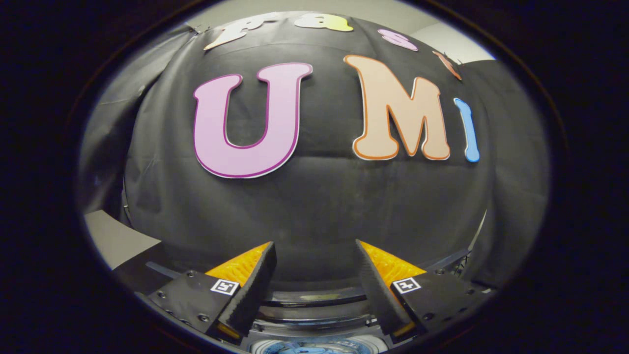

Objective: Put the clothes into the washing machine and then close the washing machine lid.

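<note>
The gripper points almost level at the black cloth wall of the booth, which stands well beyond the fingertips. Its two fingers are spread wide with nothing between them; one rises from about 7 o'clock and the other from about 5 o'clock, their ribbed inner faces turned toward each other and the tips leaning slightly inward. A small square black-and-white marker tag sits on the flat dark plate at the base of each finger.

Low between the fingers, at 6 o'clock, lies the white top-loading washing machine. Its round drum opening shows close under the gripper, and a bit of blue and pale clothing can be seen inside it, though too little shows to tell what garment it is. Just past the opening, toward 12 o'clock from the drum, the dark curved washing machine lid spans the gap between the two fingers; its glossy edge catches some light. It appears raised off the opening, but how far it stands open cannot be told.

At 8 o'clock from the fingers a pale grey flat surface meets the foot of the cloth wall
</note>
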`<state>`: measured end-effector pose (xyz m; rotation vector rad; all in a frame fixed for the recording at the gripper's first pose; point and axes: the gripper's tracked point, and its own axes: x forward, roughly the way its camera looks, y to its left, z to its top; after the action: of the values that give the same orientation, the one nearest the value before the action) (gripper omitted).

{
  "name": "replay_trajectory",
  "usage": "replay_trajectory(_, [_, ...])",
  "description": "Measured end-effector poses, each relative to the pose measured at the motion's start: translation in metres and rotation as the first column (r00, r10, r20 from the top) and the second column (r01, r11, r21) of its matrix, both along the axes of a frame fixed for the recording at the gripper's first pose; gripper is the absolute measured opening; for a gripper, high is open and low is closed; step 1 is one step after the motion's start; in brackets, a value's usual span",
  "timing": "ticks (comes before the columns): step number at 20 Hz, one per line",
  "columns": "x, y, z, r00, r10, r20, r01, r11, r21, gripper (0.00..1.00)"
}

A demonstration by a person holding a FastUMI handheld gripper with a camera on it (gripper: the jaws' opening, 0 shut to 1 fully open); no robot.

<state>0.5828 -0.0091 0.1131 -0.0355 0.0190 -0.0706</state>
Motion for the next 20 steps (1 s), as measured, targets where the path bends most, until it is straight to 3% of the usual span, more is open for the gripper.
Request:
replay_trajectory(7, [-0.003, -0.002, 0.003, 0.999, -0.030, 0.015, 0.030, 1.000, -0.001, 0.97])
replay_trajectory(20, [-0.002, 0.004, 0.014, 0.993, 0.027, 0.117, -0.033, 0.998, 0.050, 0.97])
